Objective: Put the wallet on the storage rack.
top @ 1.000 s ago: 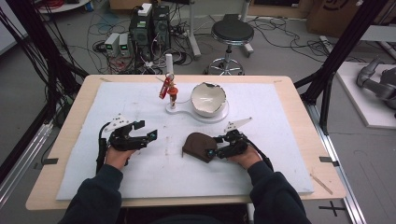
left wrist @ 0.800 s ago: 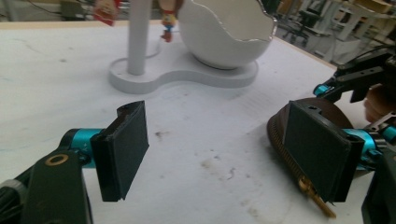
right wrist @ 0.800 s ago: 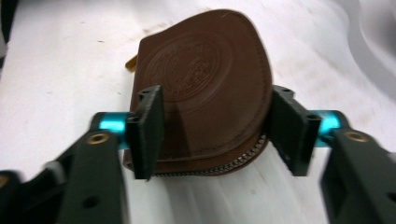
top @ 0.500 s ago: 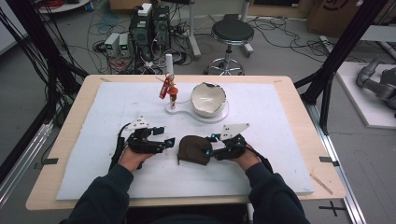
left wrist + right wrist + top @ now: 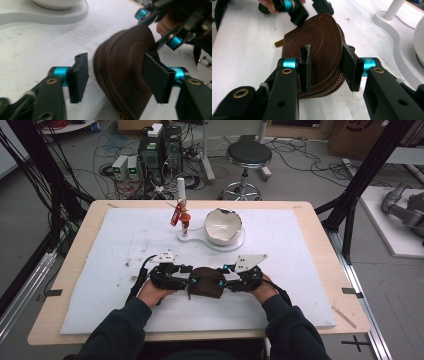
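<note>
Brown leather pouch (image 5: 207,282) is located on the white mat of the table (image 5: 320,220), between both claws. Right claw (image 5: 325,65) is clamped on its edge. Left claw (image 5: 116,75) is held open, straddling the zipper side.

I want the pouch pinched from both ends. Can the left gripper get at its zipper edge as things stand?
Probably yes: the left gripper is open, its jaws either side of the brown pouch and its zipper edge, nothing between. The right gripper is at the far end.
</note>
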A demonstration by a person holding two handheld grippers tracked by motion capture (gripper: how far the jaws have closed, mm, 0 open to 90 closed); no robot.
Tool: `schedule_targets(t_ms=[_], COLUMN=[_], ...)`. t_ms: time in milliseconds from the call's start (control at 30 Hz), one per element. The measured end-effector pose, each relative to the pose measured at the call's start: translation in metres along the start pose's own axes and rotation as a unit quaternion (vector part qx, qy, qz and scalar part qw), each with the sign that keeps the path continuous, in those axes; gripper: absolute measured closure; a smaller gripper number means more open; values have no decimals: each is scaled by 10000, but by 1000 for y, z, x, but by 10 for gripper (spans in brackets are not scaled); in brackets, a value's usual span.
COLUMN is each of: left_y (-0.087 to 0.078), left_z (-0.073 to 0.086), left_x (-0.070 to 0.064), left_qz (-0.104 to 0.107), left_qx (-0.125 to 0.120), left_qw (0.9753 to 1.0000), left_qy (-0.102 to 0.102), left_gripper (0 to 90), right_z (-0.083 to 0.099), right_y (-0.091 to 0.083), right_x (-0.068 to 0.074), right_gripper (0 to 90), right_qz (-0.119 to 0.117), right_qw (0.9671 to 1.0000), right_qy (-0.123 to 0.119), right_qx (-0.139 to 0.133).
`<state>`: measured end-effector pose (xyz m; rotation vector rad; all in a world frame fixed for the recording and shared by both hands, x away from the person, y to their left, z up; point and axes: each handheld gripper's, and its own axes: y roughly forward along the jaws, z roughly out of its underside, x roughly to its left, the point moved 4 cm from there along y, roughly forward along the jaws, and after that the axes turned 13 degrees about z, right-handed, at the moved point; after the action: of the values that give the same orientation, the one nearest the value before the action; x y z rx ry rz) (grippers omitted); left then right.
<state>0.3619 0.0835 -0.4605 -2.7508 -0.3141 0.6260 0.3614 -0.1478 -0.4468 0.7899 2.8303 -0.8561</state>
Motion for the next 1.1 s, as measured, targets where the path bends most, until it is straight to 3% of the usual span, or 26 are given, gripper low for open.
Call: schedule_targets(t_ms=[67,233,367,400,433,533,600,633,800,900,1000,1100], left_y=[2,0,-2,-2,-2,-2,-2,-2,-2,-2,-5,-9], left_z=[1,0,-1,-1,-1,-2,-3,-3,-4,-4,-5,-6], left_x=[-1,0,-2,-3,-4,-6,-7,-8,-10,-10,-8,-5], left_qz=[-106,-167,-205,-223,-233,-240,-257,-253,-159,-156,-180,-213], left_qx=[108,115,156,176,170,138,144,149,92,60,11,-148], left_qw=[9998,9997,9993,9990,9988,9978,9972,9971,9966,9966,9973,9984], left_qy=[107,151,261,334,392,594,680,706,799,805,711,502], left_gripper=[433,505,550,558,558,562,565,565,584,595,666,615], right_z=[0,1,3,6,6,10,13,13,15,16,13,10], right_y=[0,1,5,7,7,10,11,11,13,18,20,17], right_x=[0,-1,-4,-7,-7,-13,-15,-15,-13,-7,-2,-1], right_gripper=[635,621,557,473,473,319,290,290,275,272,443,520], right_qz=[-14,-17,38,8,8,-11,-174,-174,-664,-885,-1116,-1142], right_qw=[10000,9999,9988,9967,9967,9909,9858,9858,9754,9738,9756,9768], right_qy=[0,141,459,767,767,1288,1615,1615,2029,1973,1745,1666], right_qx=[12,64,182,281,281,387,427,427,555,709,726,714])
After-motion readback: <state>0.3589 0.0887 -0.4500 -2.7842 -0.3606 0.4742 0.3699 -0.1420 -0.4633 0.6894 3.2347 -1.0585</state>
